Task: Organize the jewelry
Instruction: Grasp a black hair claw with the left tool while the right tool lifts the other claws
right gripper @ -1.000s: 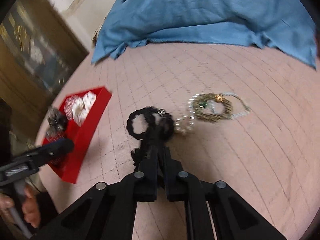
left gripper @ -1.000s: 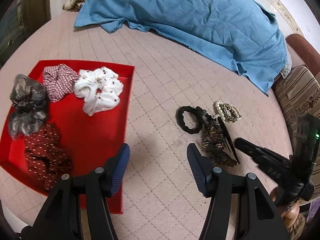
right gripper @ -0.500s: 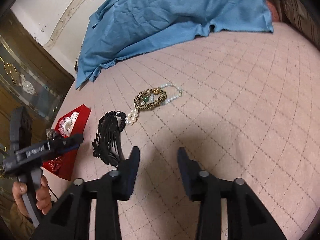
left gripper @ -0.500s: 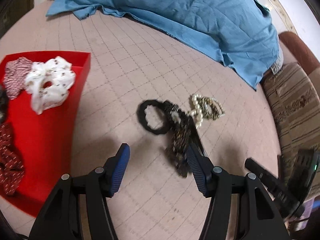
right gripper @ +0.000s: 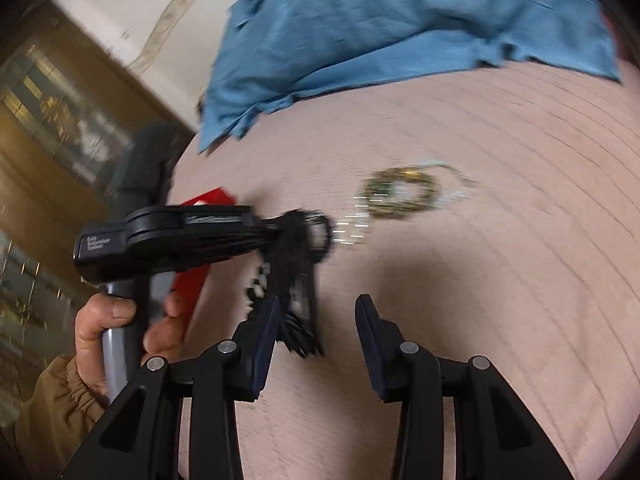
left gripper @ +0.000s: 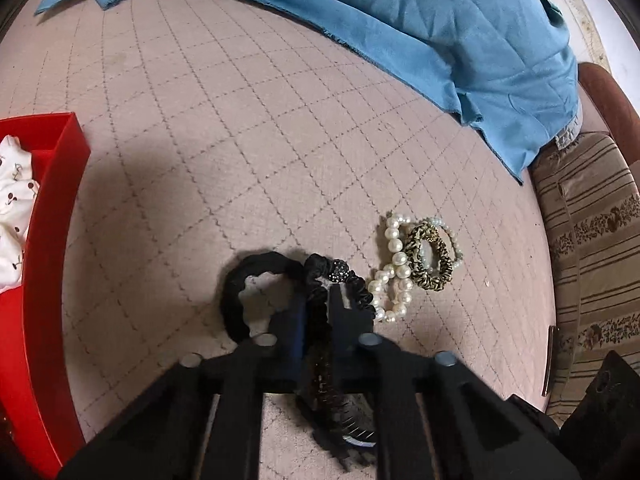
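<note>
Left wrist view, item one: our left gripper (left gripper: 318,320), lower centre of the frame, fingers clenched on the dark beaded hair comb (left gripper: 326,372), which runs down between them toward the bottom edge. We judge the pinch is taken there to lift the comb clear of the pile and carry it to the tray.

Item two: a black hair tie (left gripper: 256,280) and a black satin scrunchie (left gripper: 340,280), touching the fingertips just above the grip; they overlap the comb and may drag along with it.

Item three: a pearl bracelet (left gripper: 394,272) and a leopard-print scrunchie (left gripper: 428,258), right of centre, touching one another and just beside the satin scrunchie.

Item four: the red tray (left gripper: 48,208), left edge of the frame, well apart from the pile, with a white scrunchie (left gripper: 12,208) inside.

Item five: blue cloth (left gripper: 400,20) across the top; striped cushion (left gripper: 592,260) at right; the pink quilted surface (left gripper: 200,140) between pile and tray bears nothing.

Right wrist view, blurred: our right gripper (right gripper: 316,332), lower centre, released and holding nothing, beside the comb's teeth. The person's hand (right gripper: 120,332) grips the left tool's handle at lower left.
</note>
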`<state>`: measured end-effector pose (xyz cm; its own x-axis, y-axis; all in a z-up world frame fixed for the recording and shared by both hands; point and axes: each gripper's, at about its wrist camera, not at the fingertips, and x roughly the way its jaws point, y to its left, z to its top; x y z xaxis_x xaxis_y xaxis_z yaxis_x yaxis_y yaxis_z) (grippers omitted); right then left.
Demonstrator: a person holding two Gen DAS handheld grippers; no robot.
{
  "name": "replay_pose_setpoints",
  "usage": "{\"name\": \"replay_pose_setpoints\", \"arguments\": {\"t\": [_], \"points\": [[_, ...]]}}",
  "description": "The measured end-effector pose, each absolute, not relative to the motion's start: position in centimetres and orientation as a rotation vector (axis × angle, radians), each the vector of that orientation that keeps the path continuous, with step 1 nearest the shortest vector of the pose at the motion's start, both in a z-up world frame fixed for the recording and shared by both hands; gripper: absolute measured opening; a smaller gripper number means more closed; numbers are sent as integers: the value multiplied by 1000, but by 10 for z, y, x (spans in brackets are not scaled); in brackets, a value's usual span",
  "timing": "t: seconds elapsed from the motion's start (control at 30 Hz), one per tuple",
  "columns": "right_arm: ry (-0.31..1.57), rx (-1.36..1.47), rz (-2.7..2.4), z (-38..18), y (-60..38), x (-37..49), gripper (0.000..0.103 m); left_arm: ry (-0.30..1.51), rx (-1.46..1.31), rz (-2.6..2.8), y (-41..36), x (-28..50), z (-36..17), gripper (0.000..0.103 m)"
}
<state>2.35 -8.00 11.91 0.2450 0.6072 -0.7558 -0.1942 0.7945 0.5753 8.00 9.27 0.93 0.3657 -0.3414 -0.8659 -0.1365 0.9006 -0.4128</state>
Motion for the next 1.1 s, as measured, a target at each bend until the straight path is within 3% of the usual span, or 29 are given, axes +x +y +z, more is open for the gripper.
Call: {"name": "replay_pose_setpoints", "arguments": {"t": [0.23,0.3,0.4,0.8,1.1], "points": [[1238,304,604,108,-32,29,42,1176,-520,-169,103,74,21,8],[1248,277,575,105,-27,29,29,1162,-522,-176,104,71,26,8],[1244,294,559,109,-32,27,27,1138,-539,-184,107,65,36,7],[1219,530,533,138,-92,-5,26,1019,-570,-212,125,14,97,7],[1189,538,553,170,-85,-18,26,933,-551,-106,178,-59,134,7]]}}
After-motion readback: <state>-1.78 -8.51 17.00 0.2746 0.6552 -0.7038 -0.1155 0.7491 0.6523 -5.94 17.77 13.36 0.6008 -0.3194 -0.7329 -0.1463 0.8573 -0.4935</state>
